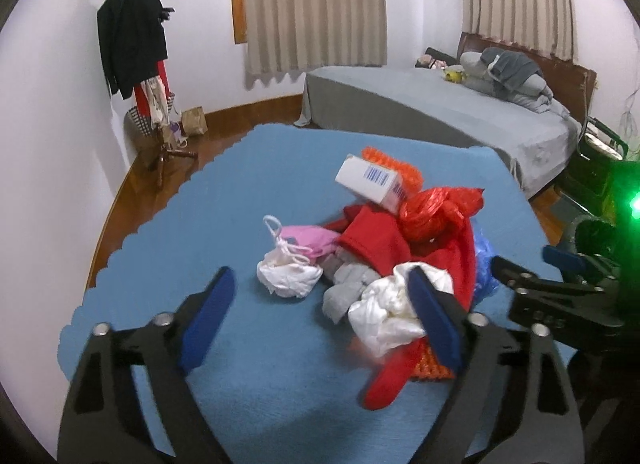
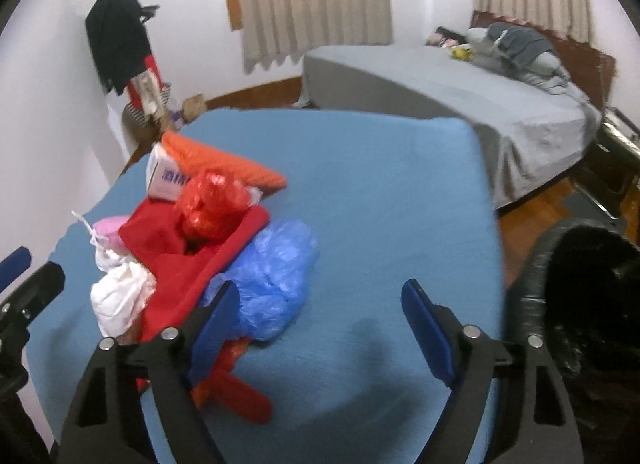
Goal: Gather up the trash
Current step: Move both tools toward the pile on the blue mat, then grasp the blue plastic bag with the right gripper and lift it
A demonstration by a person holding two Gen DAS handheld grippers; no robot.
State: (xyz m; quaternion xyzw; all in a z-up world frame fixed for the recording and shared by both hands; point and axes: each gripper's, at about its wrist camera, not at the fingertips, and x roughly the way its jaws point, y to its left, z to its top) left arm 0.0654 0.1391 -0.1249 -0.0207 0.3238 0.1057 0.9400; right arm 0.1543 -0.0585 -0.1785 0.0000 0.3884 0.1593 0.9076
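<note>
A heap of trash and cloth lies on the blue table [image 1: 248,191]: a white box [image 1: 370,182], a crumpled red plastic bag [image 1: 430,215], red cloth [image 1: 376,242], a pink mask [image 1: 308,242], white wads [image 1: 290,276] and a blue plastic bag [image 2: 276,272]. My left gripper [image 1: 320,306] hovers open just before the heap, its right finger in front of a white wad [image 1: 384,312]. My right gripper [image 2: 316,314] stands open at the heap's right side, its left finger against the blue bag. Nothing is pinched in either.
A black-lined trash bin [image 2: 588,292] stands off the table's right edge. A grey bed [image 1: 440,111] fills the back right. A coat stand [image 1: 136,35] with clothes is at the back left, above wooden floor [image 1: 224,135].
</note>
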